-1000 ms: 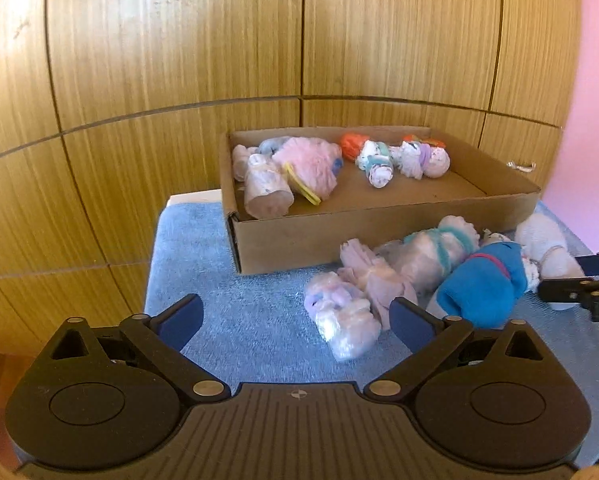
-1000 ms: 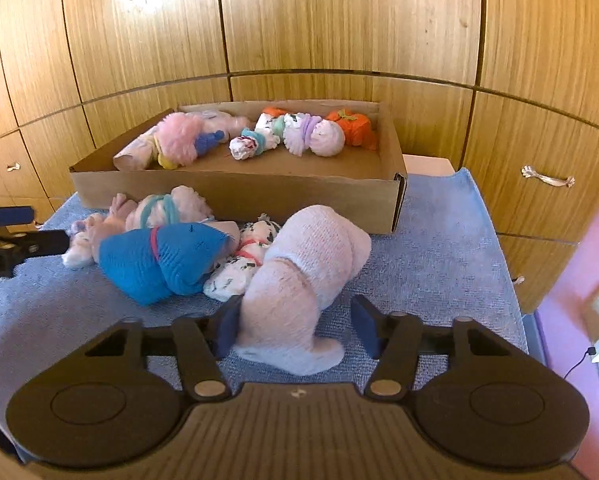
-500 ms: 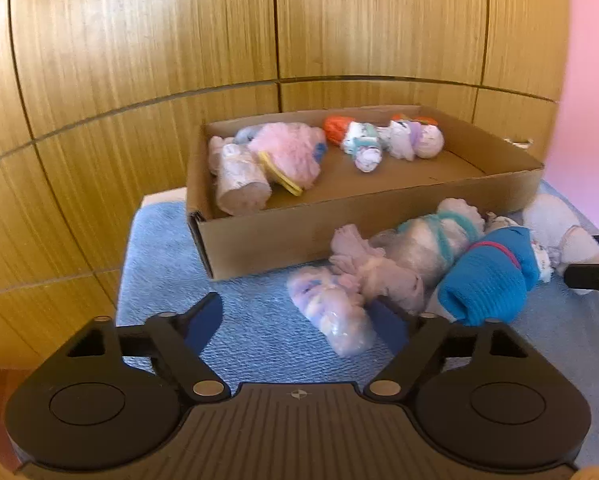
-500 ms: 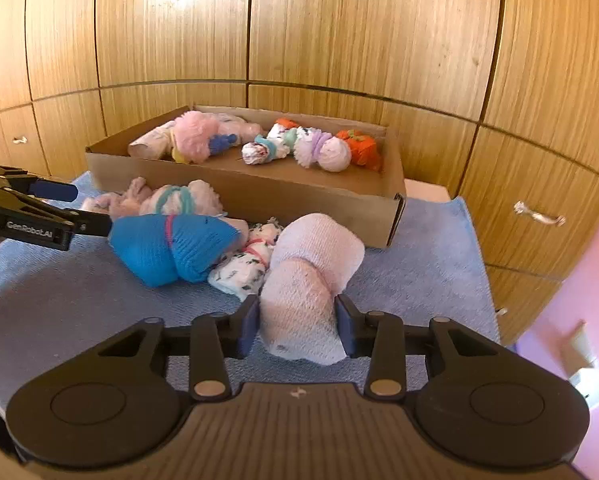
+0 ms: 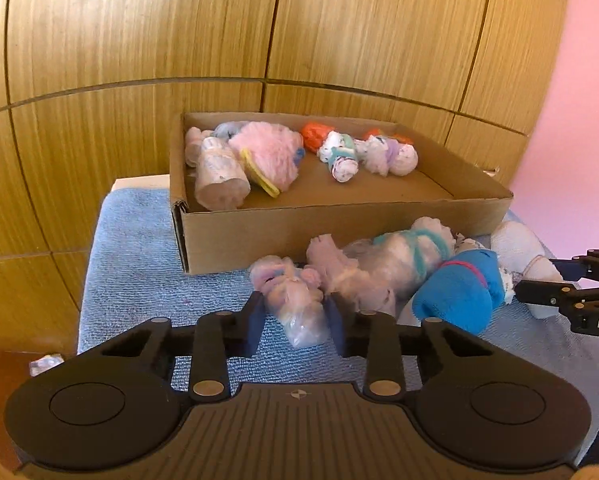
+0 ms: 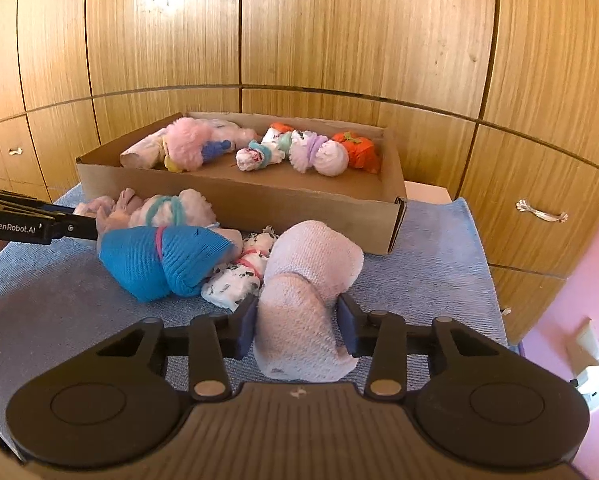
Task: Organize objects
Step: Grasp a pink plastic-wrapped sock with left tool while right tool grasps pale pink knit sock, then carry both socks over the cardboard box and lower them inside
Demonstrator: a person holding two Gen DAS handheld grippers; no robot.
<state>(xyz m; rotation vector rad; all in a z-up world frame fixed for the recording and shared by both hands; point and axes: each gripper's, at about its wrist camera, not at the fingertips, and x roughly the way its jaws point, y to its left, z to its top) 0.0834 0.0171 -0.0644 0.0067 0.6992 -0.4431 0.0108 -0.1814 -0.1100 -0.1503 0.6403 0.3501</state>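
Note:
A cardboard box (image 5: 283,236) holds several rolled sock bundles; it also shows in the right wrist view (image 6: 259,204). More bundles lie on the blue towel (image 5: 139,256) in front of it. My left gripper (image 5: 297,316) is shut on a pale pink-and-lilac sock bundle (image 5: 295,300). My right gripper (image 6: 297,320) is shut on a pale pink ribbed sock bundle (image 6: 307,296). A blue sock bundle (image 6: 159,260) and a white patterned one (image 6: 239,280) lie just left of it. A bundle with a teal band (image 5: 403,252) lies by the box.
Wooden cabinet doors (image 6: 299,40) stand behind the box, with a metal handle (image 6: 541,211) at the right. A pink wall (image 6: 579,320) is at the far right. The towel's edge (image 5: 87,300) drops off at the left.
My left gripper moved forward and closed from wide open onto the pink-and-lilac bundle. My right gripper closed around the pale pink bundle and holds it.

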